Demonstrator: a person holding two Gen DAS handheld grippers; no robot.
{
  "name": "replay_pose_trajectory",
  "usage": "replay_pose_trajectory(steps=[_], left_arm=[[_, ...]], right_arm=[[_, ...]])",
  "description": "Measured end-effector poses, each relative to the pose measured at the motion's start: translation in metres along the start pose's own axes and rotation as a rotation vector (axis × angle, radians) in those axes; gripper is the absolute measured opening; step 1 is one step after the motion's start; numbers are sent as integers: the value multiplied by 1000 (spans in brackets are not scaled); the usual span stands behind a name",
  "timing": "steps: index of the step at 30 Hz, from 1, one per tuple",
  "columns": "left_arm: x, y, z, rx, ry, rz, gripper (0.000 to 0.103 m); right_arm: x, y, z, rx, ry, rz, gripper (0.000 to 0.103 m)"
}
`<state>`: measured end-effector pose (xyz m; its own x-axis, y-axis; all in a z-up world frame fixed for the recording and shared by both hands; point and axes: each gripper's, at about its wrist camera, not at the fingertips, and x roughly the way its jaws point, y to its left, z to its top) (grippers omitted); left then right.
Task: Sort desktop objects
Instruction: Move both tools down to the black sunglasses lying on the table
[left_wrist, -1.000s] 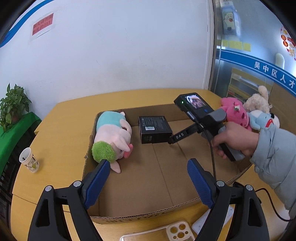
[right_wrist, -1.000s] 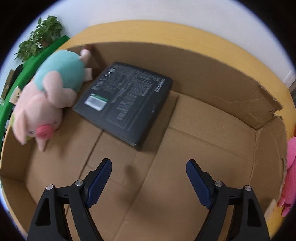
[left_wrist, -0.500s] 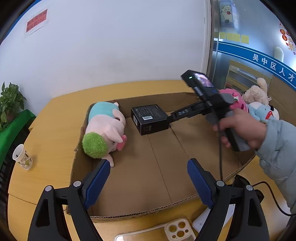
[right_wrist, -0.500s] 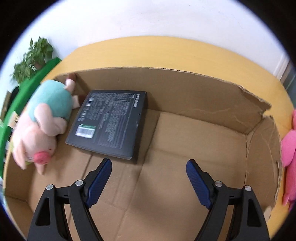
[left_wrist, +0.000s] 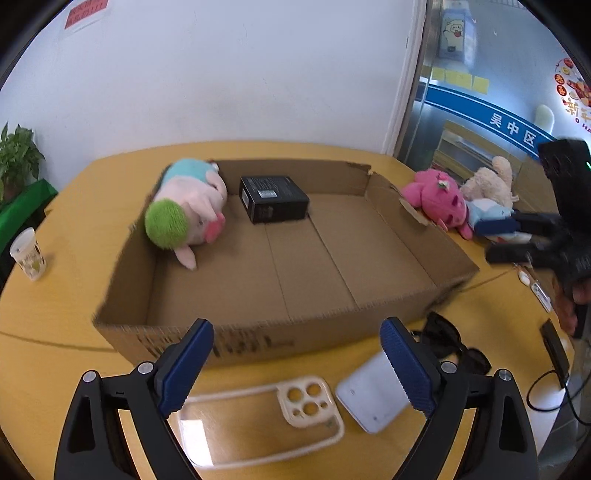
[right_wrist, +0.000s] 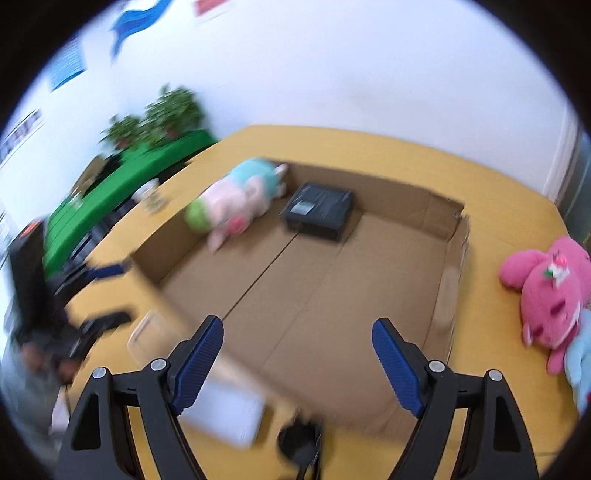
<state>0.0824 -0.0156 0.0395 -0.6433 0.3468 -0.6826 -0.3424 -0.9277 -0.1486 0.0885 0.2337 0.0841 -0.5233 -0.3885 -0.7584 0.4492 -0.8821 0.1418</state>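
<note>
Both my grippers, left (left_wrist: 295, 363) and right (right_wrist: 297, 363), have jaws wide apart, empty. The pig (left_wrist: 186, 210) and black box (left_wrist: 273, 198) lie in the carton (left_wrist: 258, 336); the right view is blurry.

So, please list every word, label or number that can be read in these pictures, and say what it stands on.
"吴中区": white characters on the blue wall band, cut off at the frame edge.
Red wall notice: too blurred.
Black box label: too small.
Cardboard box front print: blurred.
Round red decoration: unreadable.
</note>
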Motion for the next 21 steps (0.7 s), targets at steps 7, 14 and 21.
replay_pose_trajectory(steps=[7,14,21], left_arm=[[7,-6,-34,-33,76,-17,92],[-2,-7,-50,-37,85,-38,92],[8,-21,-54,-40,122,-76,92]], right_arm=[[49,38,-70,43,161,90,83],[34,36,-101,120,113,15,83],[19,-6,-128,235,112,-91,82]])
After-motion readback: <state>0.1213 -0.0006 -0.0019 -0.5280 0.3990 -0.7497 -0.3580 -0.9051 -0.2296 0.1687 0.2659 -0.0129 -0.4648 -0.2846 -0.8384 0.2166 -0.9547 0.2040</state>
